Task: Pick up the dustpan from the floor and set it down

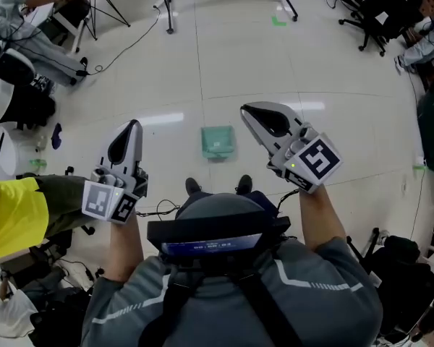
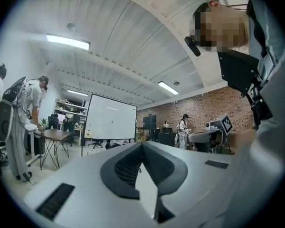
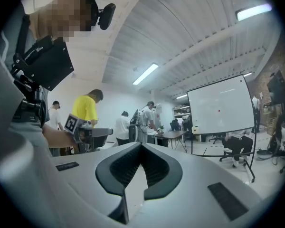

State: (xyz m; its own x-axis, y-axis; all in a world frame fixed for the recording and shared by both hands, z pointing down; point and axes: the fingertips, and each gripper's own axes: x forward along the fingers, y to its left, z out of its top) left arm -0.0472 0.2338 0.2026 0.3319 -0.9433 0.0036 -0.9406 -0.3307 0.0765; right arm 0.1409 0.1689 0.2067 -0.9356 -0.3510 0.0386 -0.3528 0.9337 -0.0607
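Lying untouched on the floor [image 1: 239,63], the dustpan [image 1: 218,142] is yet to be approached: the left claw [image 1: 135,124] and right claw [image 1: 247,110] are held level, clenched and empty, so lowering and opening one is judged the next need.

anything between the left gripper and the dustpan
Nothing. In the head view, only bare floor shows between the left gripper and the dustpan.
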